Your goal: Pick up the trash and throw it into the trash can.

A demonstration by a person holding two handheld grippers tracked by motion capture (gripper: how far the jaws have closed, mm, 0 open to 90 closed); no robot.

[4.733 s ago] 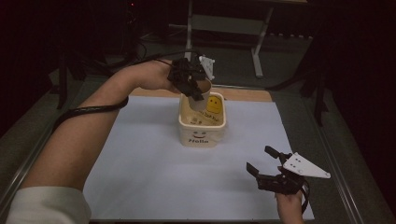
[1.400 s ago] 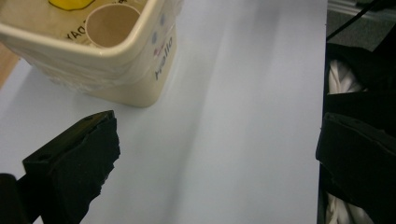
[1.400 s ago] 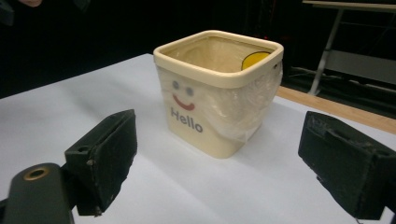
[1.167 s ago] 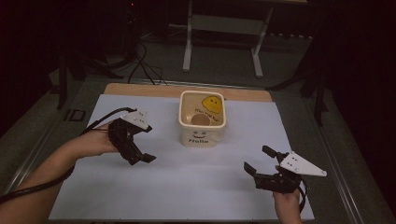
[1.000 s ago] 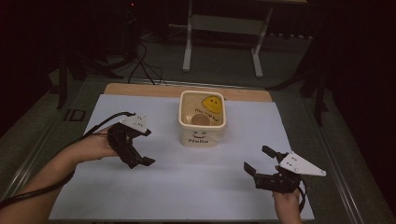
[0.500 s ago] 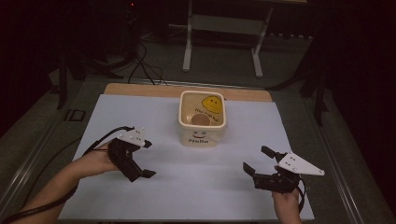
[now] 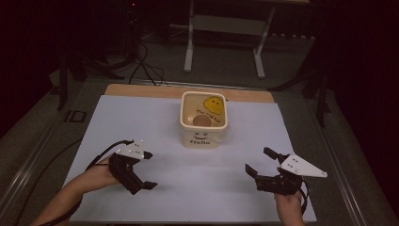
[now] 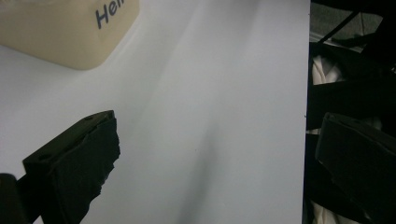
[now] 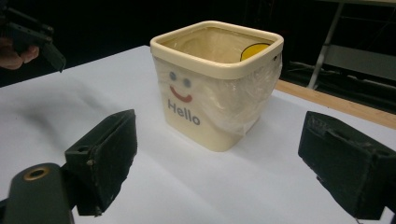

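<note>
Two grippers rest low on the desk [image 7: 155, 117], both jaws wide apart and holding nothing. Cream bin [image 7: 204, 120] stands upright at mid-desk, farther from the person than both. Left gripper [image 7: 139, 170] and right gripper [image 7: 259, 162] sit well apart from it, roughly equally distant; the right one faces it squarely.

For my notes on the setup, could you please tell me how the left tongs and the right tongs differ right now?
The left tongs lie left of the cream tub, the right tongs to its right. The tub sits at the upper corner of the left gripper view, centred in the right gripper view. Both are open and empty over the white sheet.
</note>
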